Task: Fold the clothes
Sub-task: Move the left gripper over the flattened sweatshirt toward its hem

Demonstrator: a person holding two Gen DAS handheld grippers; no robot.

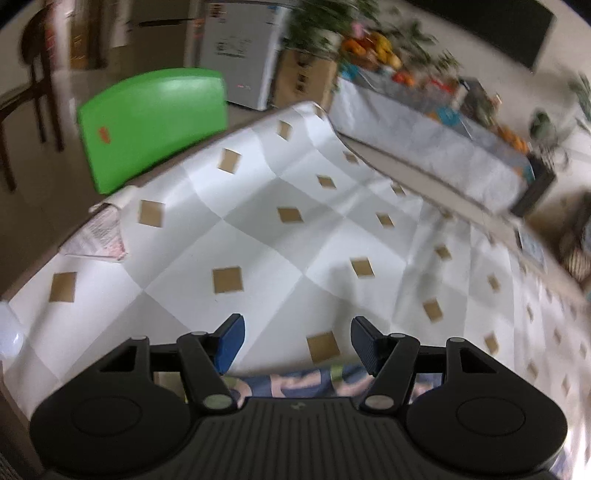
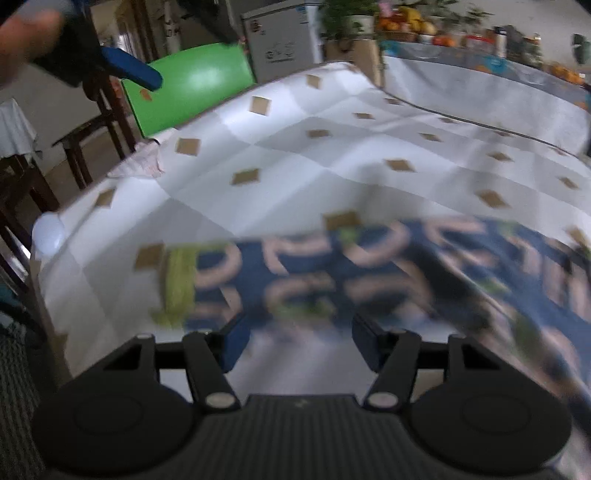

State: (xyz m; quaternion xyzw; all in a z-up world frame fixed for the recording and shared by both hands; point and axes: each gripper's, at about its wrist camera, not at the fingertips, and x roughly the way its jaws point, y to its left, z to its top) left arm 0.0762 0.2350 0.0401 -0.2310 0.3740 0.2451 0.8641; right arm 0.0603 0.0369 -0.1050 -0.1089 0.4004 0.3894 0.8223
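A dark blue garment (image 2: 369,280) with pink loops and a green hem lies flat on the checked tablecloth (image 2: 295,166), blurred in the right wrist view. My right gripper (image 2: 300,343) hovers just short of its near edge, open, with bare cloth between the blue pads. In the left wrist view only a strip of the garment (image 1: 303,382) shows under the gripper body. My left gripper (image 1: 298,341) is open over the tablecloth (image 1: 258,221) with nothing between its fingers. One of its blue fingers (image 2: 133,72) and the hand (image 2: 22,33) holding it appear at the right wrist view's upper left.
A green chair back (image 1: 155,125) stands at the table's far left edge. Folded printed paper (image 1: 99,236) lies at that edge. A second covered table (image 1: 424,140) with fruit and plants runs behind. Dark wooden chairs (image 2: 92,140) stand left. A white round object (image 2: 48,230) sits at the corner.
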